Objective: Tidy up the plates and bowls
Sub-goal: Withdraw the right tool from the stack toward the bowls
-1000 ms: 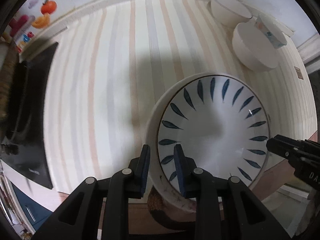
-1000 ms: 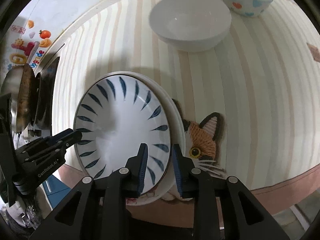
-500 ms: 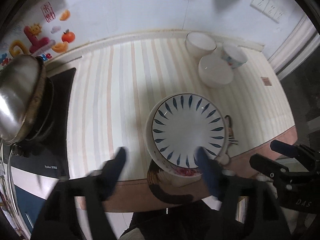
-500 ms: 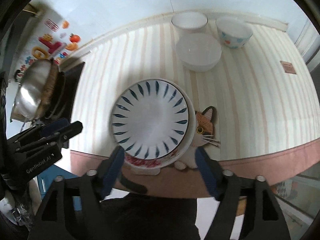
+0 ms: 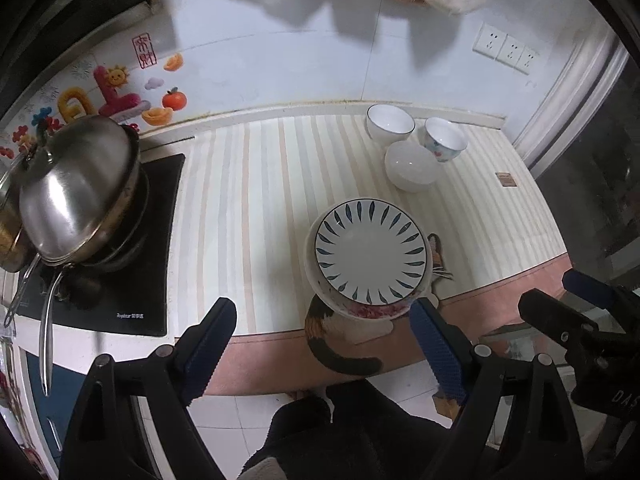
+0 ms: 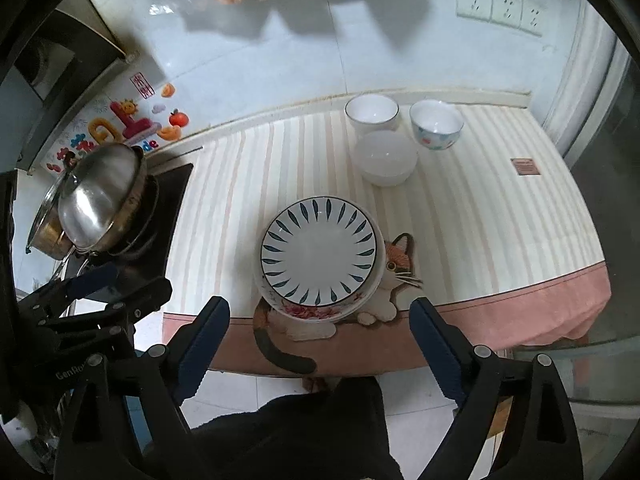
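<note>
A round white plate with blue leaf strokes around its rim [image 6: 318, 257] lies on top of a stack of plates, the lowest showing pink flowers, near the front edge of the striped counter cloth [image 6: 472, 216]. Both the left gripper [image 5: 326, 350] and the right gripper [image 6: 320, 346] hang above it, jaws just spread wide, nothing between them. Three white bowls [image 6: 386, 156] sit clustered by the wall.

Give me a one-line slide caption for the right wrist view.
Open right gripper above a leaf-pattern plate stacked on other plates, three bowls behind on the striped counter.
</note>
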Demonstrator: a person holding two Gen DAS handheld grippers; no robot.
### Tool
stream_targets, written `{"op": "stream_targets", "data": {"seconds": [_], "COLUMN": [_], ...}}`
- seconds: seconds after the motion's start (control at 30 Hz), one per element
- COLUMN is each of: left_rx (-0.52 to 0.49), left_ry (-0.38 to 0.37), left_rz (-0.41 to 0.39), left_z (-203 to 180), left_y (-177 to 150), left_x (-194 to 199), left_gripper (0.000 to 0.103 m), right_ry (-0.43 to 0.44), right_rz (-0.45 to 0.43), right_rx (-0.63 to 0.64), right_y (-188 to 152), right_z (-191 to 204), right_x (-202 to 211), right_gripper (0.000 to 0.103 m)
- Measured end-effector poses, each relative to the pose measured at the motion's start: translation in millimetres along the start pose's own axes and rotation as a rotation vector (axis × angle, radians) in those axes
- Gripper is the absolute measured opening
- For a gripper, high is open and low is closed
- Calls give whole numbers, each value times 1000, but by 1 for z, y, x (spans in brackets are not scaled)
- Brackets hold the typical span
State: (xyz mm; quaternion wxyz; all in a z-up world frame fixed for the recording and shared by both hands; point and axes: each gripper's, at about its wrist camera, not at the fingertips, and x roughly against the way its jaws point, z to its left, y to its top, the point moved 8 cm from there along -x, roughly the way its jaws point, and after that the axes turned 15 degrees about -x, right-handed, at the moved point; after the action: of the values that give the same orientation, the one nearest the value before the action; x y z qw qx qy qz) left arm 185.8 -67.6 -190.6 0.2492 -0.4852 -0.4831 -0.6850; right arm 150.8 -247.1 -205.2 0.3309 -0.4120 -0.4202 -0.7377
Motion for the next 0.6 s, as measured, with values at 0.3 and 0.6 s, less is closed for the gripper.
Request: {"op": "stream_targets", "data": {"seconds": [0.3,0.6], "left_rx": [8,12], "left_ry": [16,61], "left_rz": [-32,-67], "left_z": [-4,-5], "left_y": [-2,52], "left_x": [17,-21], "left_gripper": [89,89], "right_ry": [15,222], "right_rz": [-12,33], "right_rx": [7,-43], "right_y": [-13,30], "right_z": [6,-9], "right_x": [26,-1], "right_gripper": [94,95]}}
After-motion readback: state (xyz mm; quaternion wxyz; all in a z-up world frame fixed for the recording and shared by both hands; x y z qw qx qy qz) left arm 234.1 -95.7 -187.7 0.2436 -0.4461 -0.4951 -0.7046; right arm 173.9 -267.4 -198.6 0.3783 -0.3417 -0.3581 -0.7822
